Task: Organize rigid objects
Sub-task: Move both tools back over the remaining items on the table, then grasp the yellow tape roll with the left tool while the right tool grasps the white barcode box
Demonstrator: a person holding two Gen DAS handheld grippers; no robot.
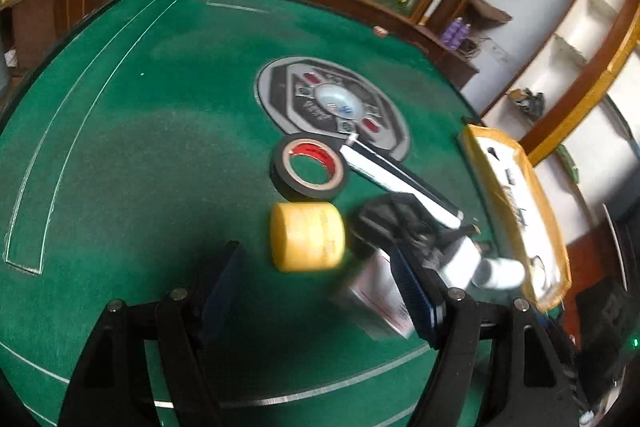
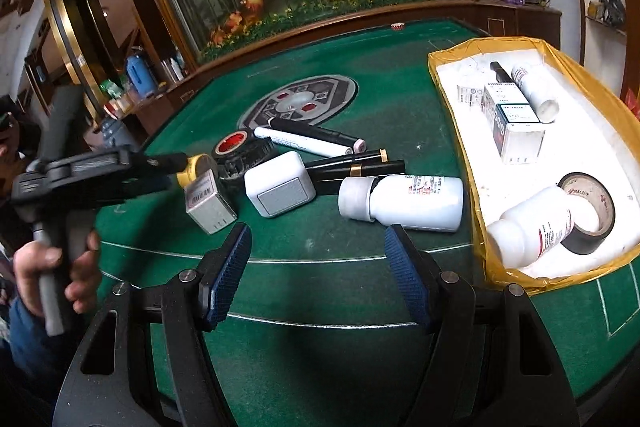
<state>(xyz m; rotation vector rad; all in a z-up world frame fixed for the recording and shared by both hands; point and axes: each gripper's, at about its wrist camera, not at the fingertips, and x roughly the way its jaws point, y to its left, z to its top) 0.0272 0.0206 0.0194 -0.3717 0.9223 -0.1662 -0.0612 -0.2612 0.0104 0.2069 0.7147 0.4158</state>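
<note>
Yellow tape roll on green table, twelve o'clock of left gripper; jaws half open, empty. Right gripper likewise, white bottle at twelve. Risk: roll on edge, off-centre pinch sends it rolling into silver box.

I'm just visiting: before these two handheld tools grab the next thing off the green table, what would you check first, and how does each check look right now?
1. Right tool open and empty: ok.
2. Left tool open and empty: ok.
3. White bottle lies unobstructed ahead of the right tool: ok.
4. Yellow tape roll ahead of the left tool, apart from the black tape roll: ok.
5. Yellow-rimmed box has bare floor left: ok.
6. Left view sharp enough to aim: not ok, blurred.
</note>
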